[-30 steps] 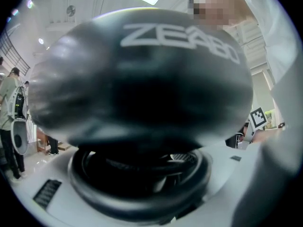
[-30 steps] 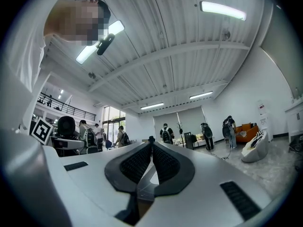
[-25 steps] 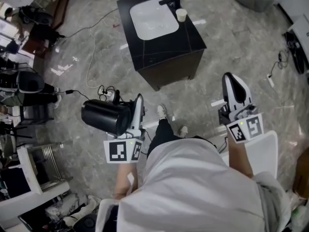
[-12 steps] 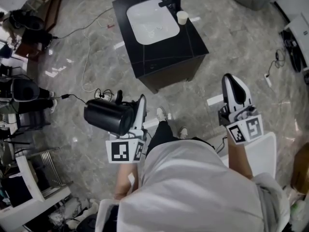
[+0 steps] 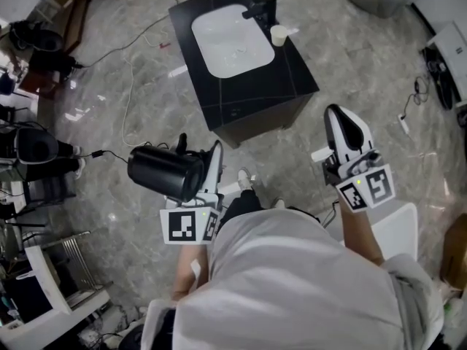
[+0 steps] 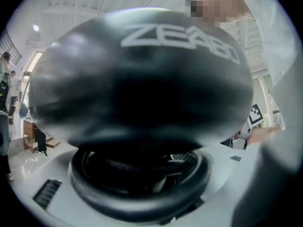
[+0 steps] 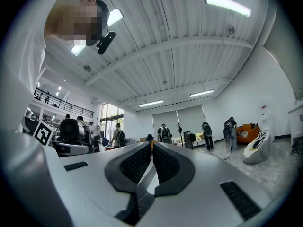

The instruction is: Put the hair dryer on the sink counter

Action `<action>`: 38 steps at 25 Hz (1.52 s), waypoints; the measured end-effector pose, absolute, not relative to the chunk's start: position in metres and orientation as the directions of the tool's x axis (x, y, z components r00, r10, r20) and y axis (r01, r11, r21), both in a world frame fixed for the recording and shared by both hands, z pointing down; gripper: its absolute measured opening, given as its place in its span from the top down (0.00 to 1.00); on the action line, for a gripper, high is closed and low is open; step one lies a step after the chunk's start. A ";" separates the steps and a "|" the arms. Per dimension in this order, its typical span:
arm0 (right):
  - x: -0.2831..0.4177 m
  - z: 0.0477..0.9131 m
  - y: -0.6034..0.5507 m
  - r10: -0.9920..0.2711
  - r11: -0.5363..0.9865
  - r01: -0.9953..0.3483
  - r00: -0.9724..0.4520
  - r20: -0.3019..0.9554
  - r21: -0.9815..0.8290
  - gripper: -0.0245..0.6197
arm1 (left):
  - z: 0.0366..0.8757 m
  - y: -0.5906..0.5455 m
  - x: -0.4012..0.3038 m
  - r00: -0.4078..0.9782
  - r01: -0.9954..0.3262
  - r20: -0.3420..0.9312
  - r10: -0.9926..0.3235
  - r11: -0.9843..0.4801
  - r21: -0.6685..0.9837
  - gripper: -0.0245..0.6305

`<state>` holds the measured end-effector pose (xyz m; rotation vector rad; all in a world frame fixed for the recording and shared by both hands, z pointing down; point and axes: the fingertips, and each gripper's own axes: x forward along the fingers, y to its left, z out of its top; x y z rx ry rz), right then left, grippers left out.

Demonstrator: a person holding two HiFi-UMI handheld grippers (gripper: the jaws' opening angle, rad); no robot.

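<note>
Hair dryer (image 5: 162,172) was gripped by the left gripper (image 5: 210,165), in the air well short of the sink counter (image 5: 252,93). Right gripper (image 5: 341,126) was clenched and empty. Pickup looked done; the carry and set-down on the counter remained.

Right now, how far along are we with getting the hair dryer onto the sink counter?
Done: the hair dryer is picked up, clamped in the left gripper. In hand: it hangs over the floor, short of the sink counter. Left: carry it over and set it on bare black top beside the basin. The right gripper is shut, empty.
</note>
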<state>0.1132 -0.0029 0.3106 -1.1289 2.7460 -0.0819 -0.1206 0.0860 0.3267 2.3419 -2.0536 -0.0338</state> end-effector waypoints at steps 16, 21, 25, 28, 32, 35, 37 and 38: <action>0.071 0.300 -0.044 -0.729 0.684 -0.725 -0.678 -0.089 -0.084 0.90 | 0.340 0.027 -0.152 0.210 -0.974 0.017 -0.978 -0.208 0.090 0.54; 0.057 0.298 -0.054 -0.747 0.665 -0.743 -0.661 -0.076 -0.072 0.90 | 0.343 0.008 -0.164 0.244 -0.966 0.014 -0.970 -0.241 0.095 0.54; 0.045 0.296 -0.064 -0.755 0.655 -0.753 -0.650 -0.081 -0.064 0.90 | 0.346 -0.007 -0.176 0.257 -0.962 0.021 -0.966 -0.254 0.098 0.54; 0.040 0.296 -0.068 -0.766 0.642 -0.764 -0.638 -0.083 -0.060 0.90 | 0.348 -0.014 -0.188 0.256 -0.962 0.019 -0.966 -0.253 0.099 0.54; 0.032 0.290 -0.073 -0.782 0.622 -0.782 -0.617 -0.084 -0.040 0.90 | 0.352 -0.021 -0.201 0.257 -0.961 0.020 -0.966 -0.253 0.114 0.54; 0.026 0.293 -0.076 -0.787 0.615 -0.787 -0.611 -0.081 -0.045 0.90 | 0.357 -0.024 -0.207 0.270 -0.956 0.026 -0.962 -0.265 0.123 0.54; 0.020 0.294 -0.077 -0.789 0.613 -0.789 -0.609 -0.078 -0.041 0.90 | 0.362 -0.027 -0.210 0.280 -0.953 0.028 -0.960 -0.275 0.127 0.54; 0.017 0.294 -0.078 -0.789 0.613 -0.789 -0.610 -0.075 -0.041 0.90 | 0.364 -0.029 -0.211 0.284 -0.952 0.031 -0.958 -0.278 0.129 0.54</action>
